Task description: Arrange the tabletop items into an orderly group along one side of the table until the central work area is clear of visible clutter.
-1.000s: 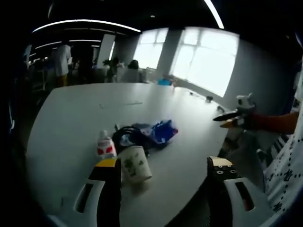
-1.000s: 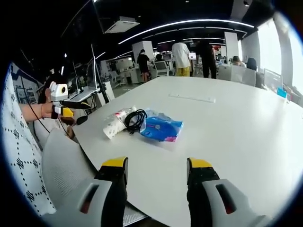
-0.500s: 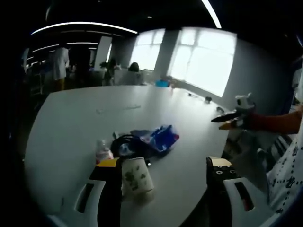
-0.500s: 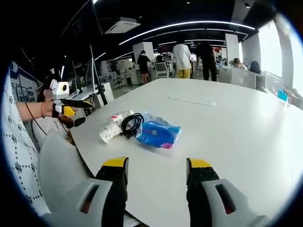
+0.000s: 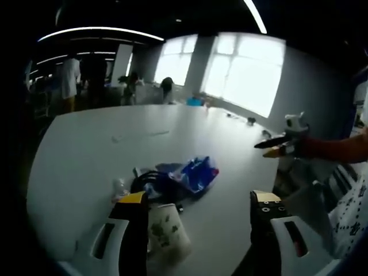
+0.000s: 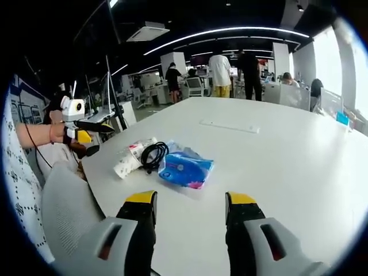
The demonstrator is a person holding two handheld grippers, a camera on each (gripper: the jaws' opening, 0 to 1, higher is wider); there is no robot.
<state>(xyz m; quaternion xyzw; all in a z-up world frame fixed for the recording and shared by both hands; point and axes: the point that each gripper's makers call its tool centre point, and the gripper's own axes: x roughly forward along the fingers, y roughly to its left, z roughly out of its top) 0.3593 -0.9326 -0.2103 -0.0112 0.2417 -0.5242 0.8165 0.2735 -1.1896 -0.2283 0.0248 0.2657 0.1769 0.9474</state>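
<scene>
Table: broad white round-edged tabletop (image 6: 276, 155) carries one small cluster near its near edge; the rest of the surface ahead of the right gripper's fingers lies bare, apart from a thin pale strip (image 6: 229, 126) far beyond them.
Cluster: white paper cup with a green print (image 5: 167, 230) lies on its side just beside the left gripper's left finger; a coiled black cable (image 5: 150, 179) and a crumpled blue plastic packet (image 5: 195, 172) lie just past the fingertips, touching each other. A small white bottle with a red label (image 6: 133, 150) lies at the cable's far side.
Left gripper (image 5: 198, 207): jaws stand wide apart, holding nothing, low over the table edge.
Right gripper (image 6: 190, 200): jaws parted and empty, above the table's near edge; the blue packet sits ahead, between the fingers' lines.
Edge: the cluster lies close to the rim beside a grey chair back (image 6: 72, 201).
</scene>
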